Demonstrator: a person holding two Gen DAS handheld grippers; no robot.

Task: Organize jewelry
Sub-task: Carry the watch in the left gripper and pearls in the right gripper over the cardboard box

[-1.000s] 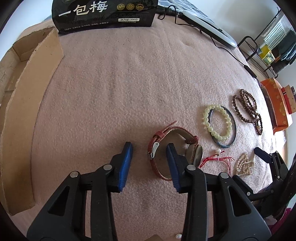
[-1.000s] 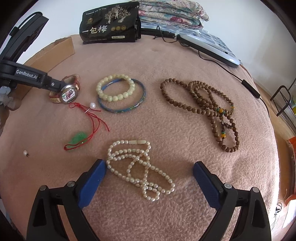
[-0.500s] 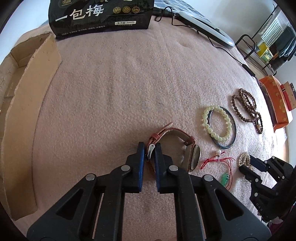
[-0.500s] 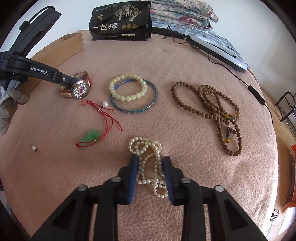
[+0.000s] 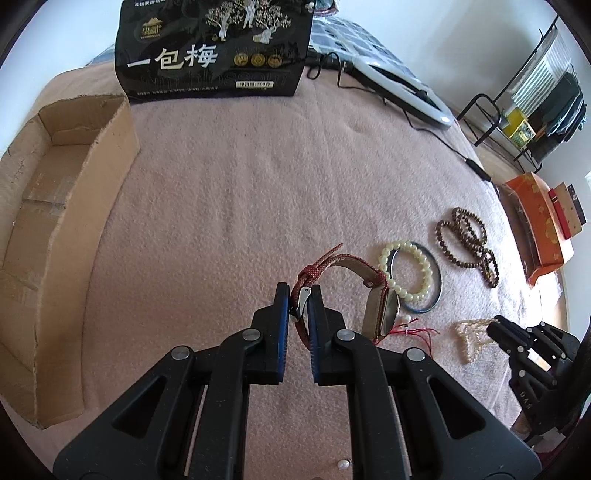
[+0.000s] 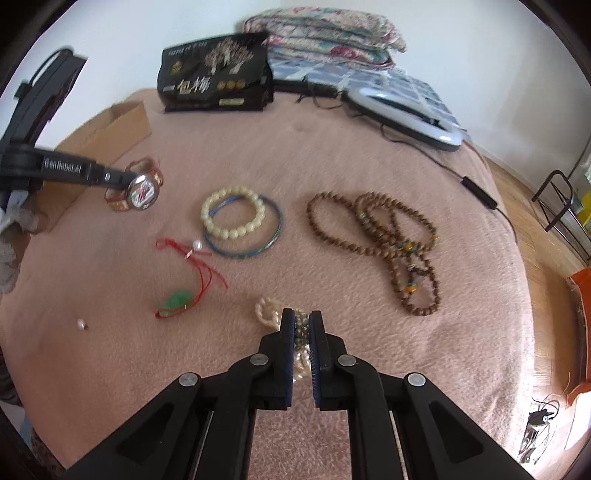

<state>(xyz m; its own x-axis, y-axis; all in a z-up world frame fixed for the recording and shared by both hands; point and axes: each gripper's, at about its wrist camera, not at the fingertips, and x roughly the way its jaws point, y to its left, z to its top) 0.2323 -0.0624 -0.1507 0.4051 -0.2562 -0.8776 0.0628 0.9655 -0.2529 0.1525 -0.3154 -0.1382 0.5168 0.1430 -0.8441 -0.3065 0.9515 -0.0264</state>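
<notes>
Both grippers have lifted since closing: left gripper (image 5: 296, 300) fingers clamp the watch (image 5: 380, 310), right gripper (image 6: 301, 325) fingers the pearl necklace (image 6: 266, 309); the cardboard box (image 5: 55, 229) holds nothing visible.

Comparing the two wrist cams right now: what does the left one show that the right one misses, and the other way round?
Left wrist only: the inside of the shallow brown cardboard box, and the red woven watch strap pinched in the left gripper.

Right wrist only: the green pendant on its red cord, the folded floral quilt, and the round watch face.

Both: the pale bead bracelet lying on the thin blue bangle, the brown wooden bead necklace, the black snack bag, and the pearl strand in the right gripper.
</notes>
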